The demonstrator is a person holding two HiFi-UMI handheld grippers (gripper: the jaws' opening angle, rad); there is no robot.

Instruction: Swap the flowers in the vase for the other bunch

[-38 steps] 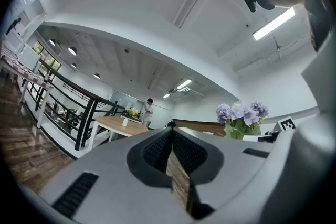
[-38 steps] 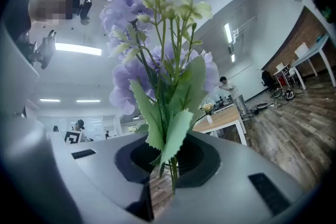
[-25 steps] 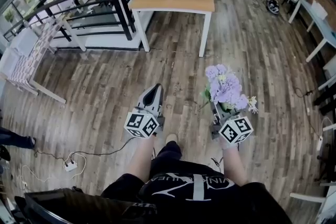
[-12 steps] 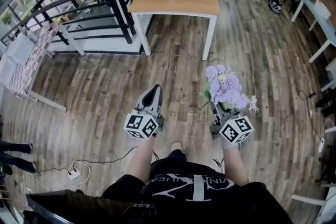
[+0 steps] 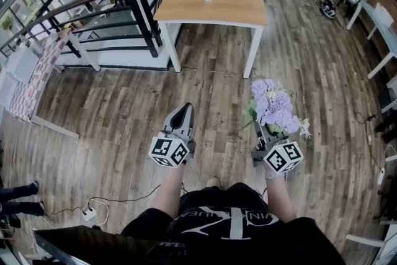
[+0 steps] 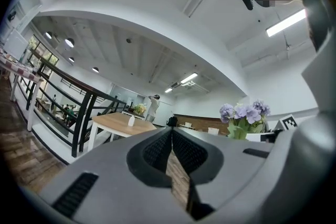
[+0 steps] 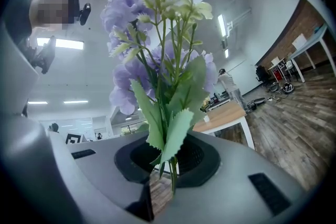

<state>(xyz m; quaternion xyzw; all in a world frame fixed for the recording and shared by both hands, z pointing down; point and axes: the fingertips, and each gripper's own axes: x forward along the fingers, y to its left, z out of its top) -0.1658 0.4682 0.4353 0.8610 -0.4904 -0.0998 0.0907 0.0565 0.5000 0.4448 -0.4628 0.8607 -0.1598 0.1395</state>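
Over open floor [image 5: 118,105] before the table [image 5: 232,2], left tool [image 5: 184,108] closed empty, right tool [image 7: 167,168] clamping purple bunch [image 5: 273,110].

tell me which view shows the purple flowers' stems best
Right gripper view: the purple flowers' stems sit pinched in the right gripper. Head view shows only blooms; left gripper view, a small side glimpse.

No wording can be read: the white print across the person's black shirt [image 5: 231,220] appears upside down and too warped to make out.
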